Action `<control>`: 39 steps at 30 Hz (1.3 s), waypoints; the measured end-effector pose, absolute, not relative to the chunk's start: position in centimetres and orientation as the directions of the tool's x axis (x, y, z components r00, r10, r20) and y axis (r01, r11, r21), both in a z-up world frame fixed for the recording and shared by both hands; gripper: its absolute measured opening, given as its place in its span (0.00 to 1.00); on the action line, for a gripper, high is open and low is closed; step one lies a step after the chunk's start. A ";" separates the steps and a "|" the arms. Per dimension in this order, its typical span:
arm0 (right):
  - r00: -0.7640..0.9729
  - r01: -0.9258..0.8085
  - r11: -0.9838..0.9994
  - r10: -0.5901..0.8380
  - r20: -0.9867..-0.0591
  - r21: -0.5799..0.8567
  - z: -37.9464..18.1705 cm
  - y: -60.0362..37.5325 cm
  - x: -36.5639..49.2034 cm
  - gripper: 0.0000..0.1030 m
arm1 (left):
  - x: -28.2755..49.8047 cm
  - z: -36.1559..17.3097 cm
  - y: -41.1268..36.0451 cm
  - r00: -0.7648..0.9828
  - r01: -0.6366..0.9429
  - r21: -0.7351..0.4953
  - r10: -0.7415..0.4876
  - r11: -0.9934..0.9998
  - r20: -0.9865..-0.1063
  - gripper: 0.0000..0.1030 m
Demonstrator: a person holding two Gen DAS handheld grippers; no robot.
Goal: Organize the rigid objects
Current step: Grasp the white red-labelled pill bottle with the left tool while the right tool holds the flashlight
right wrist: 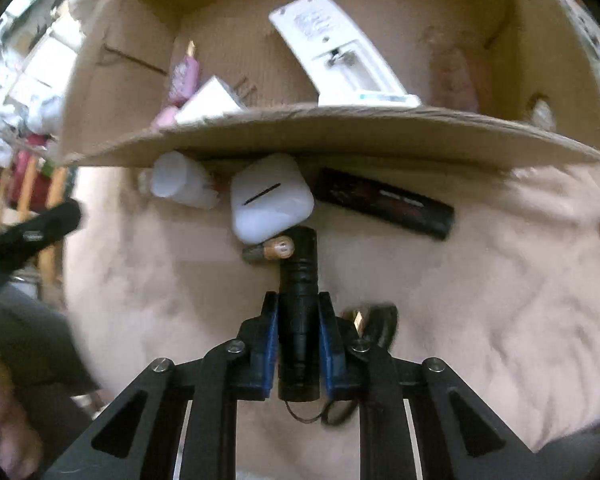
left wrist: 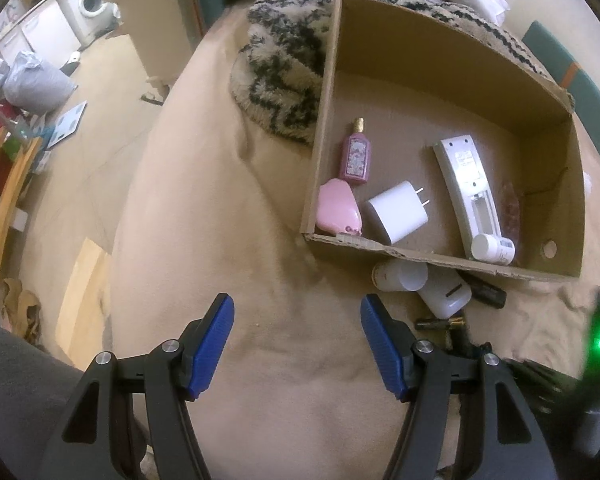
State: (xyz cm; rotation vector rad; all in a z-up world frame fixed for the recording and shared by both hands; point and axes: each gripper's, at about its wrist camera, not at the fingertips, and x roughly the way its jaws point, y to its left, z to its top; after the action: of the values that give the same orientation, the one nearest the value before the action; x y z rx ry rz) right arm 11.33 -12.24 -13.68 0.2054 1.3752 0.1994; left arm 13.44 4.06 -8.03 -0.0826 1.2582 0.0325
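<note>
Beige blanket (left wrist: 228,208) under a cardboard box (left wrist: 452,64), left claw (left wrist: 297,312) spread wide and empty, right claw (right wrist: 298,312) clamped on a black cylinder (right wrist: 299,300) outside the box, white earbud case (right wrist: 270,202) ahead, black tube (right wrist: 384,202) at right, its lettering too blurred to read.

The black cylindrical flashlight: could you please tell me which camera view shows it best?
The right wrist view. There the black cylindrical flashlight fills the centre, clamped between the right gripper fingers over the beige blanket. The left wrist view shows at most a dark sliver near its right edge, too unclear to identify.
</note>
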 end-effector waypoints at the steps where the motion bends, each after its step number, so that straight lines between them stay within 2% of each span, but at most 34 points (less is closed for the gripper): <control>1: 0.199 -0.023 0.962 0.270 -0.942 0.271 -12.7 -12.6 11.0 0.19 | 13.4 -8.1 3.9 0.306 -0.063 -0.041 -0.020 0.997 -0.952 0.61; 10: 0.409 -0.089 0.923 0.376 -0.832 0.373 -5.9 -16.0 8.9 0.19 | 14.5 -8.5 -0.6 0.332 0.074 0.012 -0.013 0.997 -0.943 0.61; 14: 0.489 -0.056 0.905 0.393 -0.779 0.422 -5.1 -17.6 9.4 0.19 | 15.6 -9.6 -2.2 0.317 0.100 0.030 -0.004 0.995 -0.949 0.61; 23: 0.501 -0.036 0.898 0.397 -0.769 0.439 -4.9 -18.5 10.0 0.19 | 18.3 -12.1 -4.3 0.249 0.113 -0.005 -0.033 0.994 -0.968 0.61; 31: 0.482 -0.009 0.884 0.413 -0.773 0.467 -5.4 -19.0 10.3 0.19 | 19.1 -13.6 -5.3 0.252 0.144 0.068 0.030 0.987 -0.967 0.61; 32: 0.481 -0.008 0.883 0.414 -0.773 0.469 -5.4 -19.0 10.4 0.19 | 19.5 -13.9 -5.1 0.242 0.134 0.063 0.029 0.989 -0.970 0.59; 35: 0.478 -0.008 0.882 0.417 -0.773 0.471 -5.5 -19.0 10.5 0.19 | 20.5 -15.0 -4.6 0.208 0.107 0.055 0.032 0.993 -0.978 0.43; 39: 0.475 -0.005 0.881 0.418 -0.774 0.473 -5.5 -19.0 10.5 0.19 | 21.7 -15.5 -3.5 0.197 0.086 0.010 -0.007 0.996 -0.980 0.42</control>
State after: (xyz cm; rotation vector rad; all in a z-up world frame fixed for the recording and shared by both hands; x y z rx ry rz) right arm 10.53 -19.05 -5.54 0.4407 1.0519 0.2695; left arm 21.69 -3.45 -15.45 0.0672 1.3709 -0.0651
